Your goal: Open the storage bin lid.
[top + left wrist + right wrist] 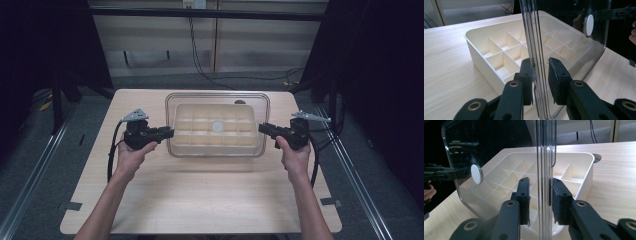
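On the left of the surface (150,200), the left gripper (167,132) reaches in toward the middle, its jaws pinching the left edge of the clear lid (217,97). In the left gripper view the left gripper (541,75) has one black pad on each face of the lid (564,30), whose rim runs straight up between them; the pads sit close against the plastic with almost no gap. The lid is held flat above the tray (217,130), a cream box split into a grid of small compartments, which rests on the surface a little far of the middle. A round white knob (217,126) sits at the lid's centre, and it shows as a white disc (589,25) on the clear panel in the left gripper view. Seen from above, the lid's outline spreads slightly past the tray on every side. In the left gripper view the tray (486,67) lies below and to the left of the jaws. On the right, the right gripper (262,129) points in from the opposite side and clamps the lid's right edge. In the right gripper view the right gripper (541,192) grips the rim in the same way, pads pressed to both faces, with the tray (584,177) just behind it on the surface and the knob (477,173) off to the left.
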`<act>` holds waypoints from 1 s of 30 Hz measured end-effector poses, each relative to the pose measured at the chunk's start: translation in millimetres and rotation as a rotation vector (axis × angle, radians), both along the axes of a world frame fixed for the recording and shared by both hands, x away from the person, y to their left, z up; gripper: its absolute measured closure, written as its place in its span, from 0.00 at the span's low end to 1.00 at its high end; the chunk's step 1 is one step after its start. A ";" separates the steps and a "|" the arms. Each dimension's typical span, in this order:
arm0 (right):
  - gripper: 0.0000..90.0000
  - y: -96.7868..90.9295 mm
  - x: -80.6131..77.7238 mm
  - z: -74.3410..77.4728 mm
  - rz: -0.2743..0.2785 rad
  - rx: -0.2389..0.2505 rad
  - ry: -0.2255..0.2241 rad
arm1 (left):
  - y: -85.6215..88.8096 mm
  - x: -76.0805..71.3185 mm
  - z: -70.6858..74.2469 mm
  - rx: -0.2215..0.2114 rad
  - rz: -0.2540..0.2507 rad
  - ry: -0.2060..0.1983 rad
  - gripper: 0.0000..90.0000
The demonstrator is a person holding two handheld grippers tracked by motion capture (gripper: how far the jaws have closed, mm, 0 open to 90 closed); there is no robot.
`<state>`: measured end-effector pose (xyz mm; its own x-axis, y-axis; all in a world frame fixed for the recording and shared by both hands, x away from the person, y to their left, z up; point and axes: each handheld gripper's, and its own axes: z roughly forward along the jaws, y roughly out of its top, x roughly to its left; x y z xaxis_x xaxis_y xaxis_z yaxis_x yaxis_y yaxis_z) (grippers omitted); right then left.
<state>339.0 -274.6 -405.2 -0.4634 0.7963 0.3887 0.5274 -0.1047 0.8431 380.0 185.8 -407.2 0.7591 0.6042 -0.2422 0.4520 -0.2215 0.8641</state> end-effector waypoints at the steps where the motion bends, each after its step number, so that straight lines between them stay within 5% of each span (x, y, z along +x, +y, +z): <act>1: 0.79 0.0 -0.4 0.7 -0.001 -0.004 -0.002 | 0.6 -0.9 1.3 0.003 0.000 -0.004 0.82; 15: 0.79 3.4 -8.0 9.0 0.006 0.003 -0.011 | 4.1 -6.8 9.1 -0.011 0.000 -0.013 0.83; 30: 0.79 7.2 -22.6 22.0 0.016 -0.029 -0.022 | 6.6 -20.0 19.2 0.021 -0.012 -0.017 0.82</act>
<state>316.5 -267.3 -383.3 -0.4844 0.7993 0.3555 0.5105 -0.0718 0.8569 359.9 192.4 -387.9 0.7701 0.5999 -0.2167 0.4347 -0.2450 0.8666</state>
